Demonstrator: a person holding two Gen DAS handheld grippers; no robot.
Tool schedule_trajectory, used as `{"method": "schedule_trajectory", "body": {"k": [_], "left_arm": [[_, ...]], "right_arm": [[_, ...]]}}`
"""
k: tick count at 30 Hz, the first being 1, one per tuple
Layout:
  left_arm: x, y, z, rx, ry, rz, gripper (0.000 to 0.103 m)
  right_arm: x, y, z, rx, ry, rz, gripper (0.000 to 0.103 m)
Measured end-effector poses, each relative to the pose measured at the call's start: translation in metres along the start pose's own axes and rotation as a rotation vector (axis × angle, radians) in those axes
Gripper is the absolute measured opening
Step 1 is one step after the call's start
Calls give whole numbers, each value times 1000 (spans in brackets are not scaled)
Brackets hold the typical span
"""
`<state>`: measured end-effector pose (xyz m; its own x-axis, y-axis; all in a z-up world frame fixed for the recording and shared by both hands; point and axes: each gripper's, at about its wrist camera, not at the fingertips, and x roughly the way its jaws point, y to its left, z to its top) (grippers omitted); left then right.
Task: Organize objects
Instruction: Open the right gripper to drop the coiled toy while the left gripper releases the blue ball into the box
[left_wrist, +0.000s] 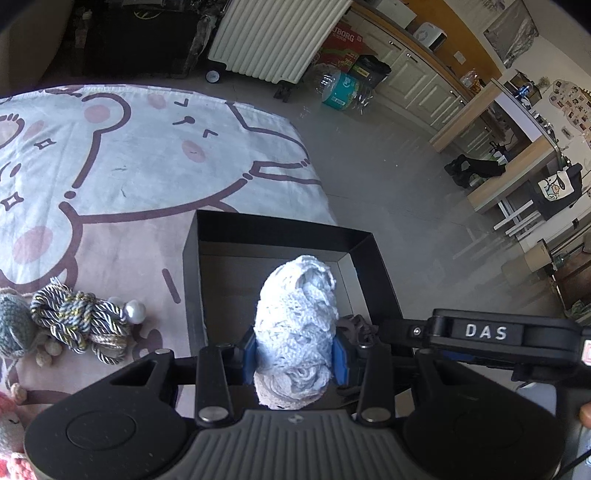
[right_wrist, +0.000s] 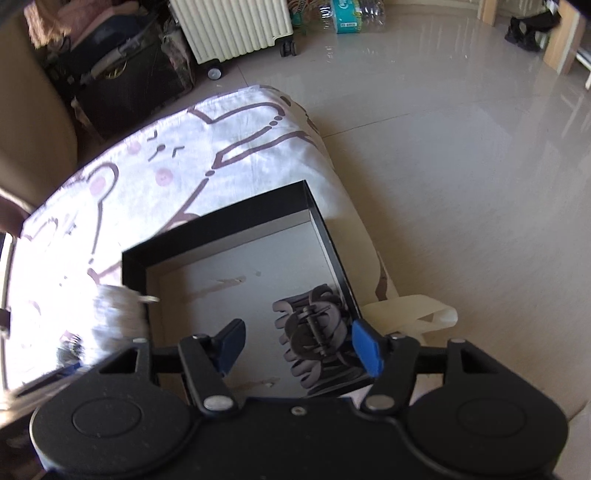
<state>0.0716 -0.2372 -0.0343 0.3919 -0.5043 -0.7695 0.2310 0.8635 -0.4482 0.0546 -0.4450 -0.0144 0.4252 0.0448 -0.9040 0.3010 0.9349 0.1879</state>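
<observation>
1. Two grippers over one black box (left_wrist: 364, 254), which sits on a cartoon-print cloth (left_wrist: 147, 158) at the table edge.
2. Left gripper (left_wrist: 295, 356): blue pads pressed into both sides of a white lace bundle (left_wrist: 297, 314). Jaws fairly narrow, flanks of the bundle pinched in. Bundle hangs over the box interior, its far end towards the far wall; I cannot tell if it touches the floor of the box.
3. Handling judgement, lace: light, soft, very compressible, not fragile. Open weave could snag on a pad edge at release. Mid-body pinch looks adequate, since the loose folds stay together there.
4. Right gripper (right_wrist: 297, 343): jaws wide apart, pads touching nothing. Directly below, between the pads in the right wrist view, a dark hair claw (right_wrist: 314, 332) lies on the box floor close to the right wall.
5. Handling judgement, hair claw: rigid plastic, light, sprung hinge, smooth curved teeth, probably slippery. Best taken across the body near the hinge, not by the teeth.
6. Pose: both grippers tilt steeply down into the box, the left entering from the near side, with the right gripper's body showing at its right.
7. Remaining on the cloth, left of the box: a braided cord (left_wrist: 79, 319), a pearl (left_wrist: 135, 311), a grey crochet piece (left_wrist: 14, 326). Task seems partly done.
</observation>
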Motion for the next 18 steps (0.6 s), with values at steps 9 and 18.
{"method": "schedule_trajectory", "body": {"k": [9, 18], "left_arm": [[38, -15, -8, -76, 83, -37, 49], [44, -10, -10, -41, 120, -7, 48]], "right_arm": [[-17, -14, -1, 5, -20, 34, 64], [-19, -24, -3, 12, -18, 36, 64]]}}
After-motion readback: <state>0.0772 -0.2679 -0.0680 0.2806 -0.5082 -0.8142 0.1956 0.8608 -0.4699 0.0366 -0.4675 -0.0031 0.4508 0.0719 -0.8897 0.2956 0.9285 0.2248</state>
